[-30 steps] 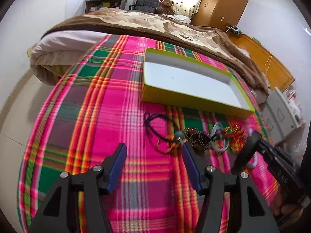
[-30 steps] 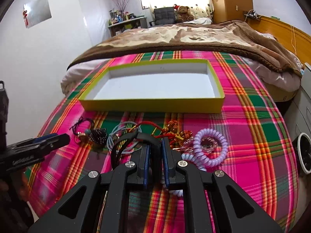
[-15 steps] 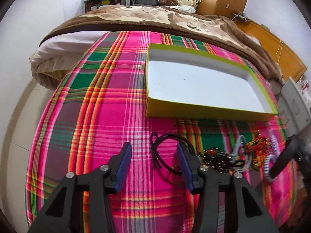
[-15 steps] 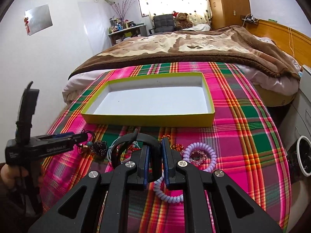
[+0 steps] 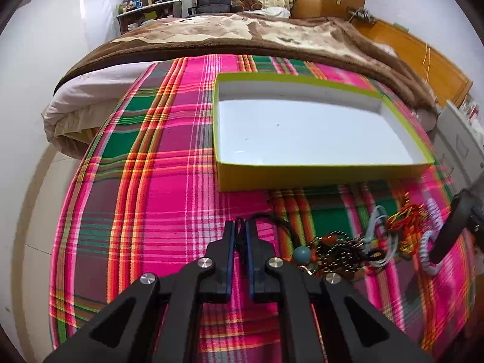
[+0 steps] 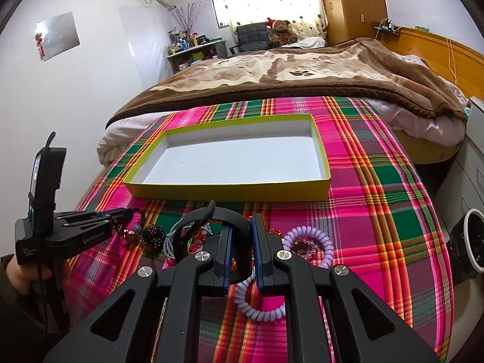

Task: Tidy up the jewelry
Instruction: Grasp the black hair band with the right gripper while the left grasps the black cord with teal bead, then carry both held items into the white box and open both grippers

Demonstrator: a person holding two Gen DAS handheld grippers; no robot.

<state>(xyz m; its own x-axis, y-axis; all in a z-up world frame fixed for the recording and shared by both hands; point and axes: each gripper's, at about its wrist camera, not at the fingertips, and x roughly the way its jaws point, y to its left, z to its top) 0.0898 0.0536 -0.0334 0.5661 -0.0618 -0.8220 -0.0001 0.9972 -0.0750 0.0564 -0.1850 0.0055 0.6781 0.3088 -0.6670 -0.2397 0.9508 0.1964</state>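
A yellow-green box (image 5: 317, 175) with a white inside lies open on the plaid cloth; it is also in the right wrist view (image 6: 227, 192). In front of it lies tangled jewelry: a black cord necklace (image 5: 281, 227) with a teal bead (image 5: 302, 254), a dark beaded bracelet (image 5: 341, 257), red-orange knotted cords (image 5: 405, 227) and a lilac coil band (image 6: 308, 239). My left gripper (image 5: 240, 227) has its jaws closing, and the pads pinch a loop of the black cord. My right gripper (image 6: 242, 220) is shut on a black hoop headband (image 6: 196, 220).
The plaid cloth (image 5: 151, 181) covers the foot of a bed with a brown blanket (image 6: 302, 72). White drawers (image 6: 466, 181) and a bin (image 6: 475, 242) stand to the right. A hand (image 6: 18, 272) holds the left gripper (image 6: 121, 214) at the cloth's left edge.
My left gripper moved in over the black cord and its jaws went from wide apart to pinched on the cord. The right gripper stayed shut on the headband.
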